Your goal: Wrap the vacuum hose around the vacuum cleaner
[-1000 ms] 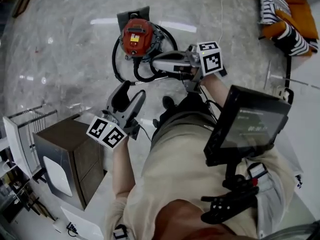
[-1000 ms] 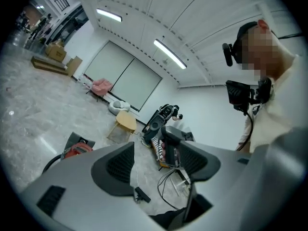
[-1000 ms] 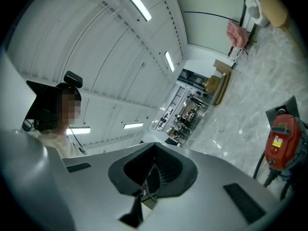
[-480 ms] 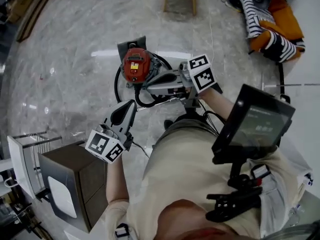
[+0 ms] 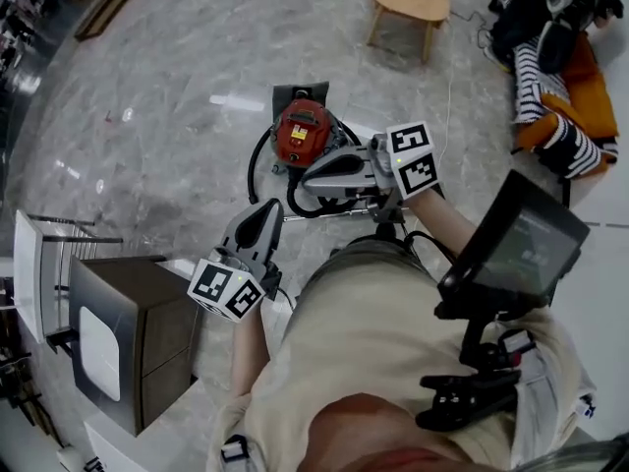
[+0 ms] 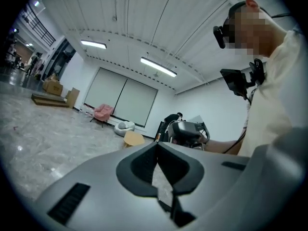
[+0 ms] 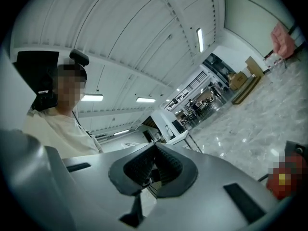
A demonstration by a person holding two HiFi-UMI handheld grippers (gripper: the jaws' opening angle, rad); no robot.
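Both of my tools are shut with nothing in them. In the left gripper view, the left tool (image 6: 157,143) has its dark pads meeting at the tip with only the room behind. The right tool (image 7: 155,146) looks the same in its own view, pads together and empty. From the head view, the red vacuum cleaner (image 5: 303,134) sits on the marble floor (image 5: 147,87) just beyond the tip of the right tool (image 5: 313,175), slightly to its left. The black hose (image 5: 256,165) curls round the vacuum's base, and one loop passes under that tool in the picture. The left tool (image 5: 263,209) is nearer to me, with the vacuum ahead of it and off to its right, apart from its tip. A brown cabinet (image 5: 128,332) stands to the left of the left tool.
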